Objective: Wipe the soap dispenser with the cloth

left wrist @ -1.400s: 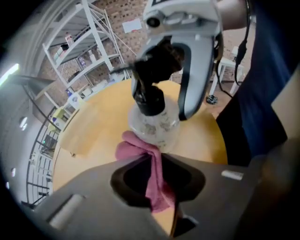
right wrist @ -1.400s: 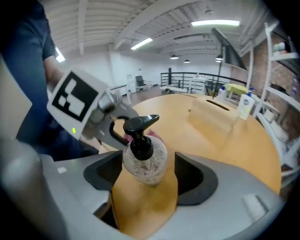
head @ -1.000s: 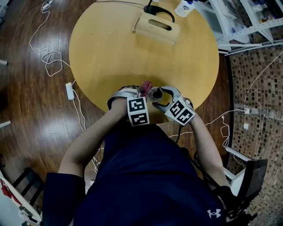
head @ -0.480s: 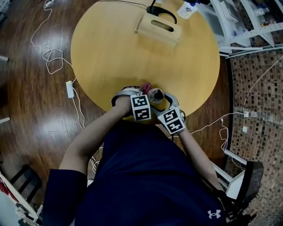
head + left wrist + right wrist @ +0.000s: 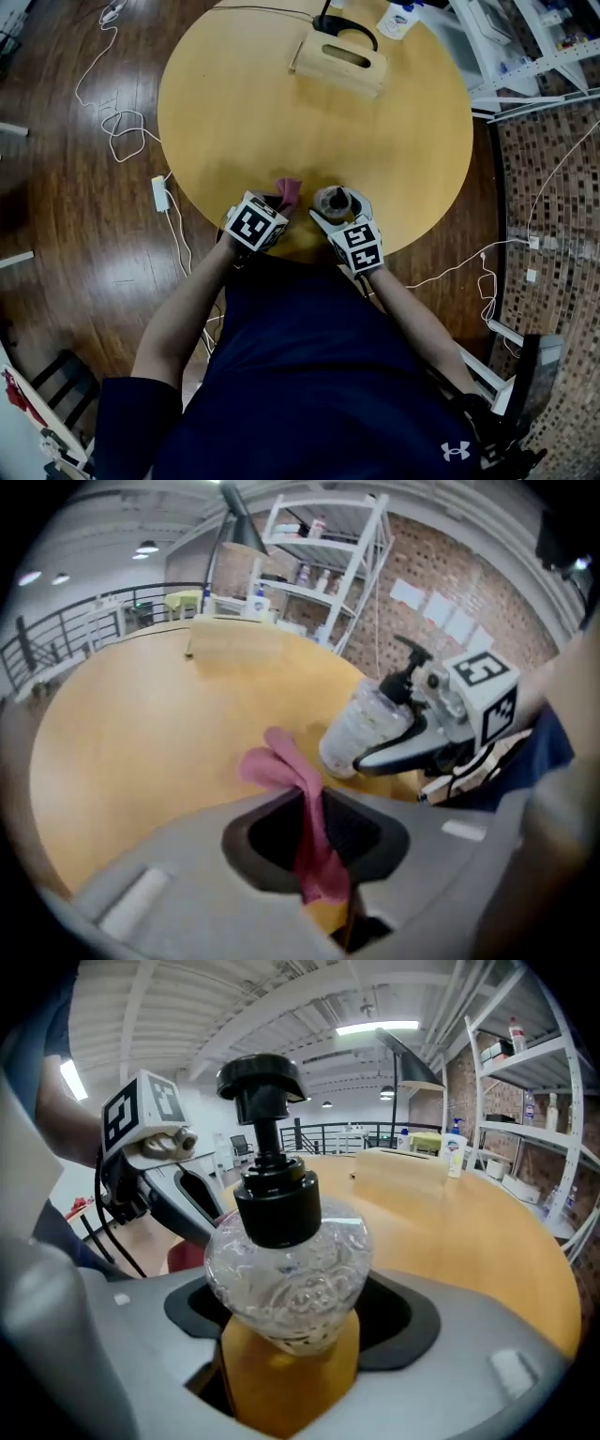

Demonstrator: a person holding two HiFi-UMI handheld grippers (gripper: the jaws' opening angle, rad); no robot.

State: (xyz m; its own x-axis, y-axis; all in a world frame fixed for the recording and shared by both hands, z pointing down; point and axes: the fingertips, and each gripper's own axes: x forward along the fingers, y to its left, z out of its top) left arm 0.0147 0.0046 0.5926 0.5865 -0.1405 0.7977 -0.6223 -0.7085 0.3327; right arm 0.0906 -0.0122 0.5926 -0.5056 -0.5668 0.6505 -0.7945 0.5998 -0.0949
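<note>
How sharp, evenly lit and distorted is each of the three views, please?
Head view: sharp and evenly lit, the round table barely bowed. Left gripper view: strong fisheye, dark corners, soft throughout, the cloth smeared. Right gripper view: fisheye too, but the soap dispenser is crisp, with small highlights on its clear body; the ceiling lamp is blown out.

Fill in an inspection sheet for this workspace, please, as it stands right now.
Surface: round wooden table.
Job's things: soap dispenser upright at the near edge; pink cloth apart from it.
Clutter: wooden caddy and white bottle at the far edge.
Grippers: left gripper shut on the cloth; right gripper open, its jaws having just been opening, the dispenser between them.
Cables: white cables and an adapter on the floor at left; another cable at right.
Surroundings: wood floor, white shelving.
</note>
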